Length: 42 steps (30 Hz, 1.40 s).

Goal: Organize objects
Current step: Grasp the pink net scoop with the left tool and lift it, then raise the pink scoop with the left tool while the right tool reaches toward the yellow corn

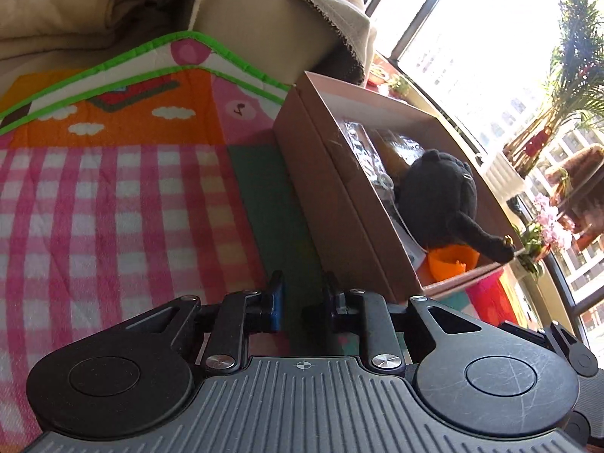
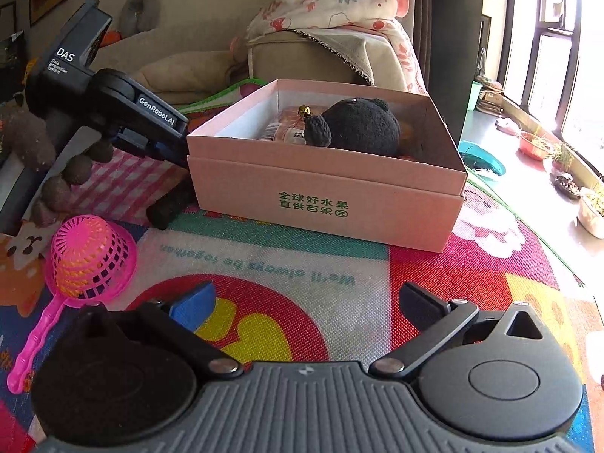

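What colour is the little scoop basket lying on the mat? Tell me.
Pink scoop basket, orange mesh inside; clearest in the right wrist view.

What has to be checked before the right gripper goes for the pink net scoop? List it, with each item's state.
1. Right gripper open and empty: ok, its jaws stand wide apart with nothing between them.
2. Pink net scoop free to grasp: ok, it lies alone on the play mat, dome up, handle toward the camera.
3. Room in the pink box: cannot tell; the black plush toy and packets already fill much of it.
4. Left gripper out of the way: ok, it sits at the box's far side, nearly closed, holding nothing.
5. Box open: ok, no lid on top.
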{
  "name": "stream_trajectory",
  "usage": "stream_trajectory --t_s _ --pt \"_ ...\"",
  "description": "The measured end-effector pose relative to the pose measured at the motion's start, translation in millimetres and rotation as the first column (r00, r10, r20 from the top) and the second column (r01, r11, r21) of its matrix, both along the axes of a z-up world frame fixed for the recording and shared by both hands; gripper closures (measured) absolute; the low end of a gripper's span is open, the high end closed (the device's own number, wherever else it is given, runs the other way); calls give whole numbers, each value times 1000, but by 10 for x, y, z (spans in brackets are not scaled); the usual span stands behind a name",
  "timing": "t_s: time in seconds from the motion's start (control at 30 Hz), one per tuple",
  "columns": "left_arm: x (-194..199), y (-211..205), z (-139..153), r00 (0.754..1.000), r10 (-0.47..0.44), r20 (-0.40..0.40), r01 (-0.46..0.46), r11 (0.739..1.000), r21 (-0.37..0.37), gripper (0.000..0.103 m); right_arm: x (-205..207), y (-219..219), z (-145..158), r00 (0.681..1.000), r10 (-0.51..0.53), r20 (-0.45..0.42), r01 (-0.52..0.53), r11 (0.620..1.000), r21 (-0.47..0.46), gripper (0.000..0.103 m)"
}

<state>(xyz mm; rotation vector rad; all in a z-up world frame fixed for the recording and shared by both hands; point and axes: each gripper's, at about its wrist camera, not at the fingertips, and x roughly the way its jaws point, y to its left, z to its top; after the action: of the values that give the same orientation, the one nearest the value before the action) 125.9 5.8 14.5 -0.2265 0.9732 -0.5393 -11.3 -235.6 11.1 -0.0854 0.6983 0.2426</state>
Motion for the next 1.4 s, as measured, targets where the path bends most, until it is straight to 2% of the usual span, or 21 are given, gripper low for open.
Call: stream_trajectory --t_s 0.1,0.13,0.23,0.3,0.37,0.47,0.57,0.63,0.7,0.8,0.9,1.0,1.07,1.13,1.2,1.4 --pt "-194 76 0 999 -21 -50 17 997 -72 80 -7 -1 5 1000 -4 2 4 1000 0 0" --pt "-297 115 41 999 -6 -33 3 996 -87 80 -9 -4 6 1000 -7 3 7 1000 1 0" --pt "-658 250 281 992 60 114 -52 996 -67 80 -15 -11 12 1000 -11 6 11 1000 4 0" --pt "-1007 349 486 969 101 226 -104 995 3 80 -16 -19 15 1000 -13 4 13 1000 7 0" --pt "-1315 429 562 955 127 267 -144 989 45 79 -13 -22 13 1000 -10 2 10 1000 11 0" --pt "-1755 500 494 969 120 217 -134 990 52 79 -12 -16 13 1000 -5 2 5 1000 13 0" --pt "-2098 409 362 978 97 182 -121 985 124 79 -17 -13 15 1000 -7 5 7 1000 14 0" --pt "-2236 322 303 981 91 169 -116 982 146 79 -27 -10 16 1000 -7 8 7 1000 11 0" --pt "-2297 234 235 987 65 148 -85 987 135 79 -20 -6 12 1000 -7 8 7 1000 6 0" --pt "-2255 80 157 987 44 153 -70 984 164 78 -23 -12 12 1000 -19 12 19 1000 0 0" --pt "-2108 19 68 984 74 159 -102 979 175 78 -27 -27 14 999 -37 18 37 999 -3 0" --pt "-2051 10 40 976 88 199 -121 980 160 78 -1 -18 -2 999 -46 2 46 999 -16 0" --pt "-2043 33 27 974 93 206 -120 985 123 85 27 -3 -14 998 -57 -13 57 998 -30 0" --pt "-2093 110 40 974 89 210 -102 993 54 91 57 23 -25 997 -75 -29 74 996 -46 0" --pt "-2160 173 93 967 93 237 -101 995 24 91 80 55 -18 996 -66 -53 65 998 -23 0" --pt "-2291 404 254 936 147 319 -166 985 35 93 180 396 83 994 24 -103 -16 996 84 0"
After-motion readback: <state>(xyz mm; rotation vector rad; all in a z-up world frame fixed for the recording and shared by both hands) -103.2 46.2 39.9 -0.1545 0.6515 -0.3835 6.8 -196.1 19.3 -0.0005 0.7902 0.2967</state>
